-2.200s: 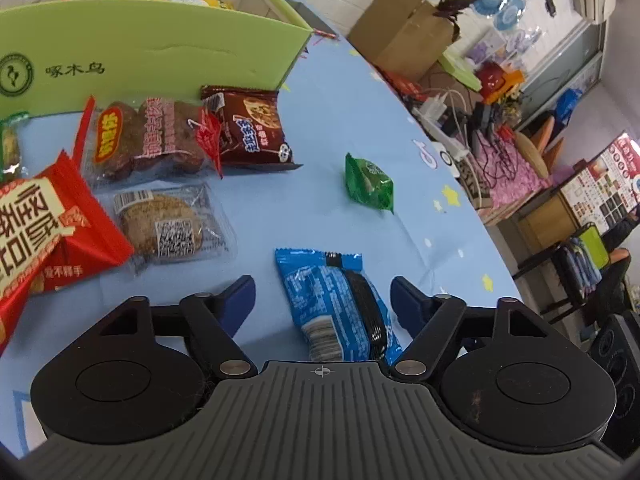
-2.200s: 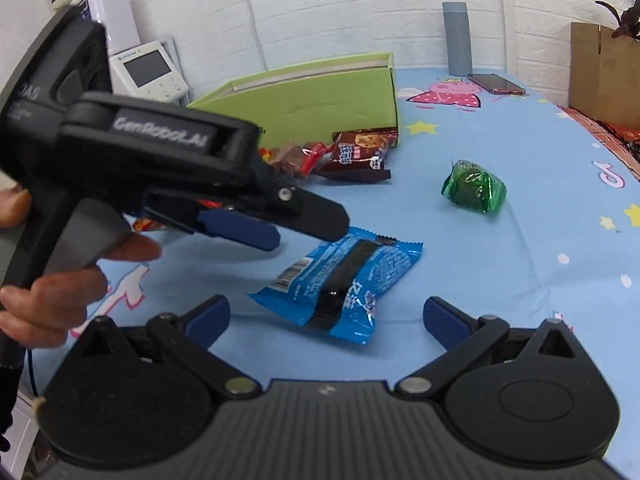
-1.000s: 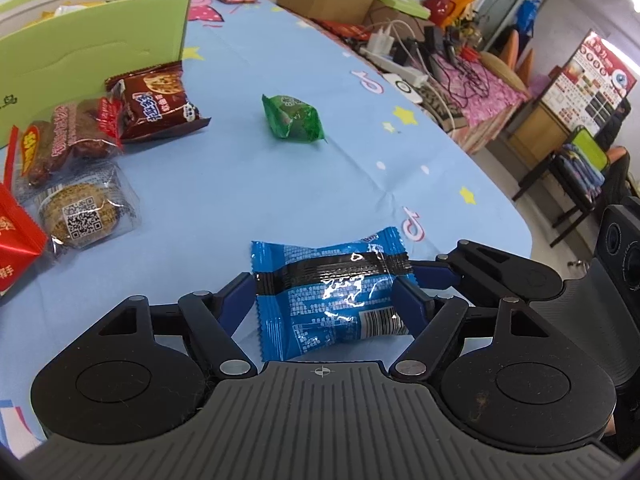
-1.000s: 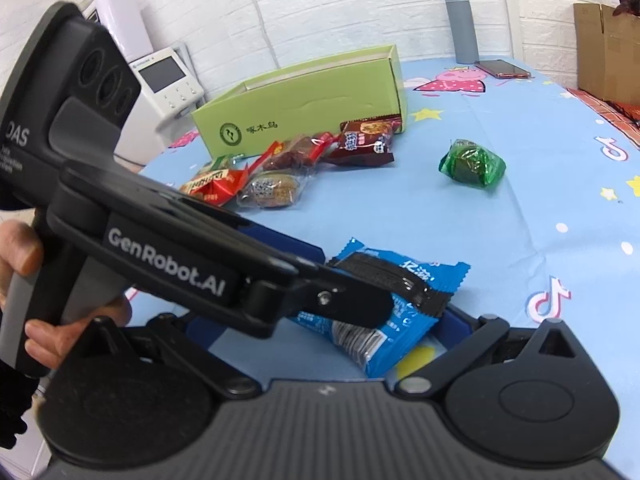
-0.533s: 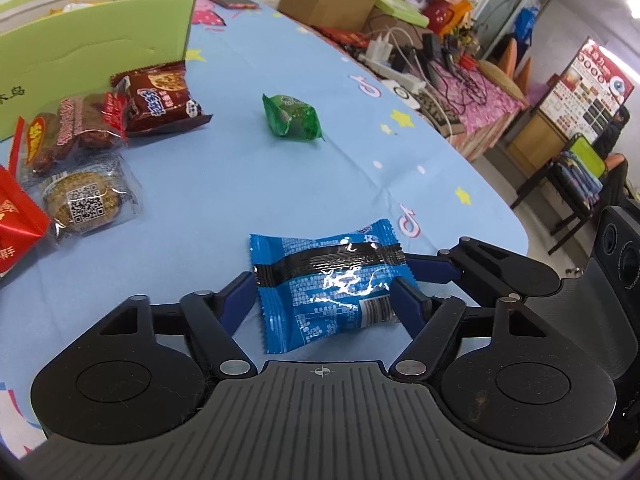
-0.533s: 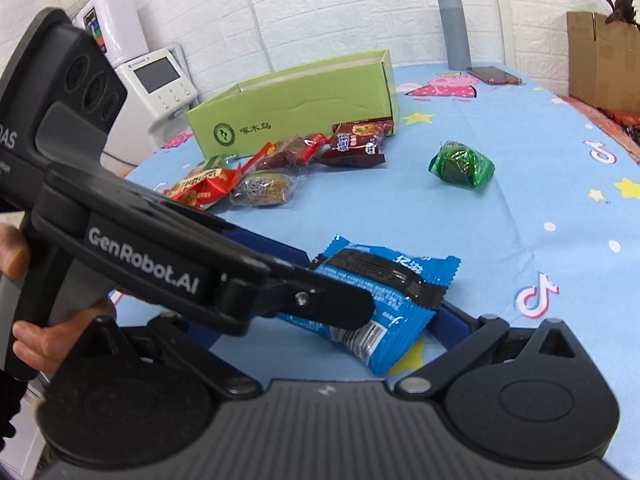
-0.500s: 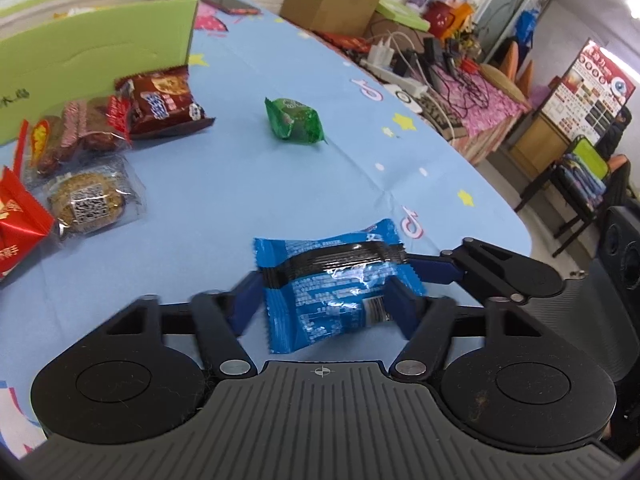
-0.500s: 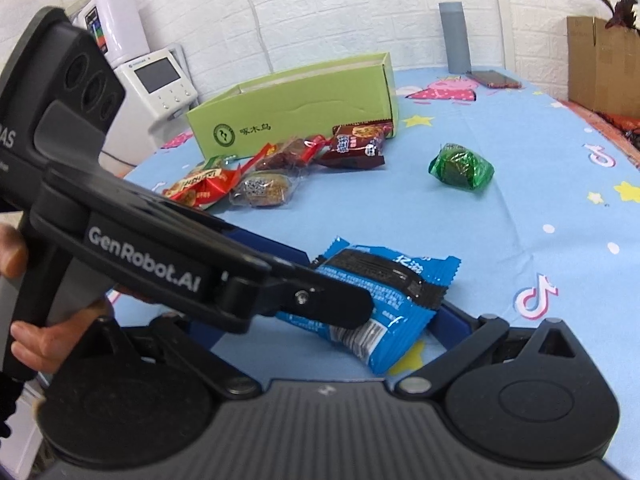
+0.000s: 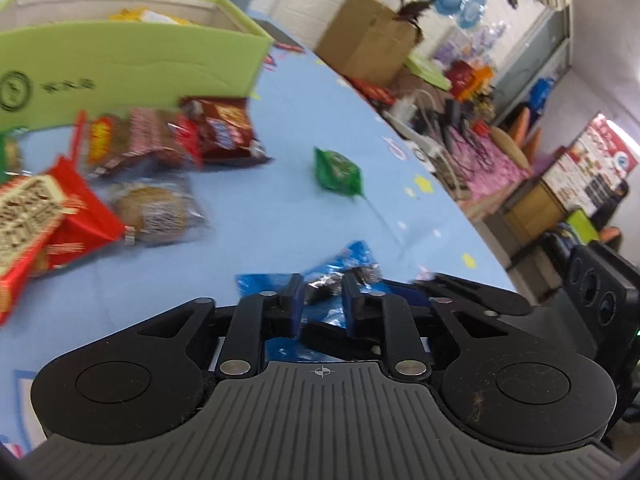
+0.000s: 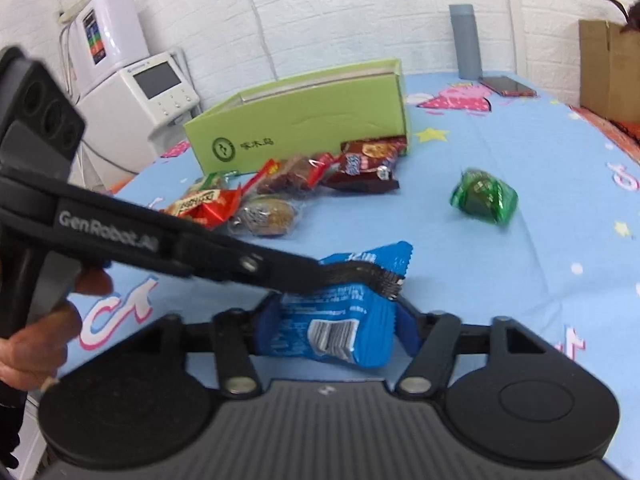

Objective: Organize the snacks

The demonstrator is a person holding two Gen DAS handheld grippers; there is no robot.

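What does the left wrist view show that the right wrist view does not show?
Only the left wrist view: snacks inside the green box and the cluttered room beyond the table edge. Only the right wrist view: a white appliance, a grey cylinder, a phone, and the person's hand. Both: the blue packet, the green packet, the snack pile.

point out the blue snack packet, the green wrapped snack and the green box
blue snack packet [image 10: 340,320], right wrist view, on its barcode panel
green wrapped snack [image 10: 485,196], right wrist view, middle of the wrapper
green box [image 10: 304,124], right wrist view, on its long front wall
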